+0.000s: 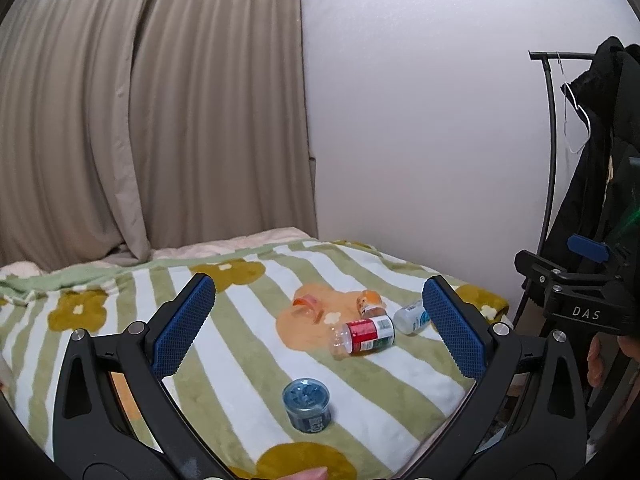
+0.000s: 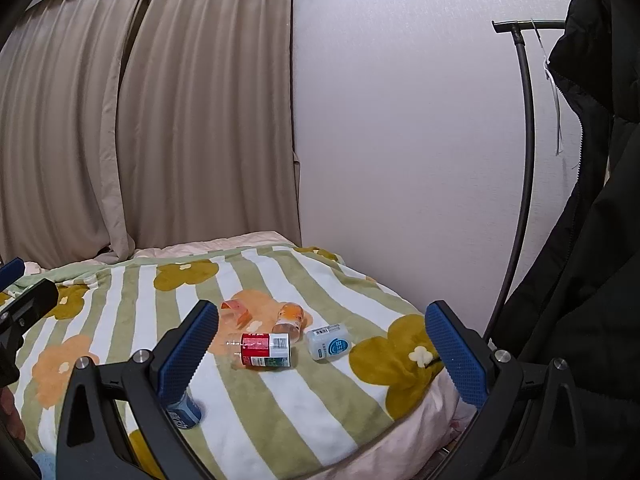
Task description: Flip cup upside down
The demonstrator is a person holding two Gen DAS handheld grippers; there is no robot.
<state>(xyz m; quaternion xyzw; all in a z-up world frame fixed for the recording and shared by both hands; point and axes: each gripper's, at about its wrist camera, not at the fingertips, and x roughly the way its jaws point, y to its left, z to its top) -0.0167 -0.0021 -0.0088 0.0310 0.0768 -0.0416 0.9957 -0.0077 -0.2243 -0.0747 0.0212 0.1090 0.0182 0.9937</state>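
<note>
Striped floral blanket (image 1: 248, 360) — blue cup (image 1: 307, 405), orange cup (image 1: 308, 307), three toppled bottles (image 1: 362, 337)

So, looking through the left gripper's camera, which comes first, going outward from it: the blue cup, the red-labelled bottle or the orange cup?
1. Blue cup, nearest the left gripper, low between its fingers.
2. Red-labelled bottle, lying on its side, further up the blanket.
3. Orange cup, farthest, tipped over, slightly left of the bottle.

A striped green-and-white blanket (image 1: 248, 364) with mustard and orange flowers covers the bed. On it lie a red-labelled clear bottle (image 1: 362, 336) on its side, a white bottle (image 1: 412, 317) and an orange-capped jar (image 1: 370, 304), the latter possibly tipped over. Behind: beige curtains (image 1: 148, 112), a white wall (image 1: 420, 120), and a black coat (image 2: 580, 240) on a clothes rack (image 2: 524, 140).
</note>
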